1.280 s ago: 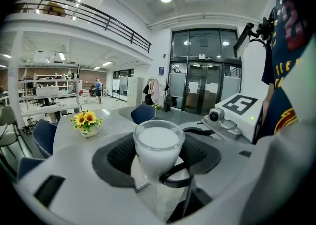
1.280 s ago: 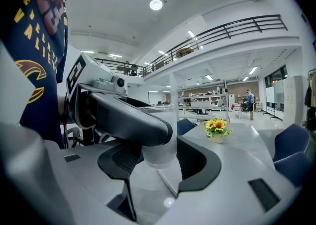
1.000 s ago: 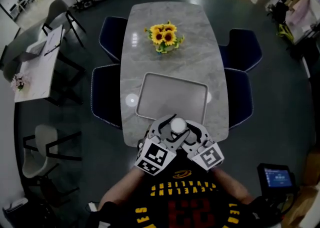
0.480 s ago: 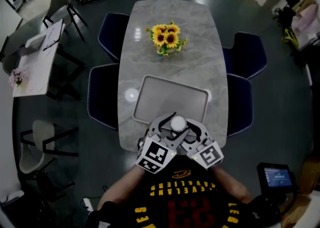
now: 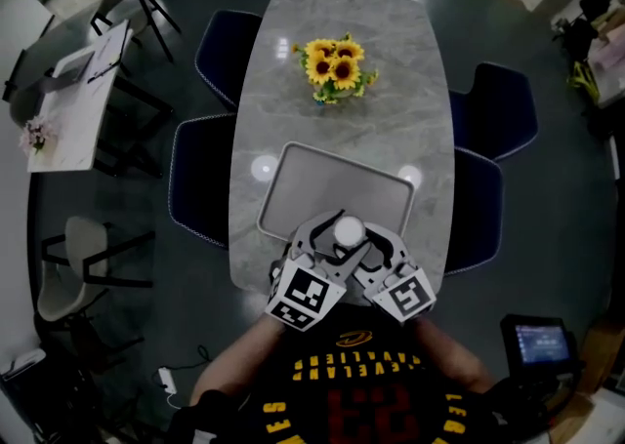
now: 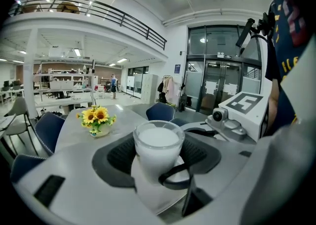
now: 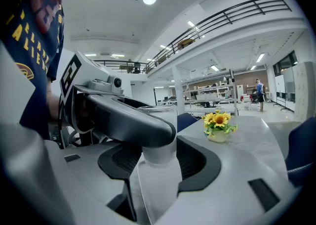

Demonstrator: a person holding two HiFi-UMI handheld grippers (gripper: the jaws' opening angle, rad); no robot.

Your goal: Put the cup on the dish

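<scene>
The fingers (image 6: 113,156) of the left gripper (image 6: 157,162) are closed around the cup (image 5: 348,232), its ribbed dark pads curving in on either side of the cup's wall. The fingers (image 7: 197,162) of the right gripper (image 7: 159,167) clasp the same cup from the other side, and one left jaw crosses in front of the cup in the right gripper view. The cup is pale and translucent and stands upright between the two pairs of jaws.

In the head view the cup sits at the near rim of the dish (image 5: 332,188), a grey rectangular tray with nothing else on it. Whether the cup's base touches the dish cannot be told from here. My judgement is that the carrying is nearly over. What remains is to bring the cup fully over the dish, set it down and let both grippers go.

The dish lies on a grey marbled table (image 5: 342,32). Beyond the dish, a small pot of sunflowers (image 5: 334,66) stands on the table. Dark blue chairs (image 5: 200,179) flank the dish on both sides. Left of the dish, well apart, is a white side desk (image 5: 73,110) on a dark floor. The gripper views show a bright hall with a railed mezzanine (image 6: 98,9) and glass doors (image 6: 217,75).
</scene>
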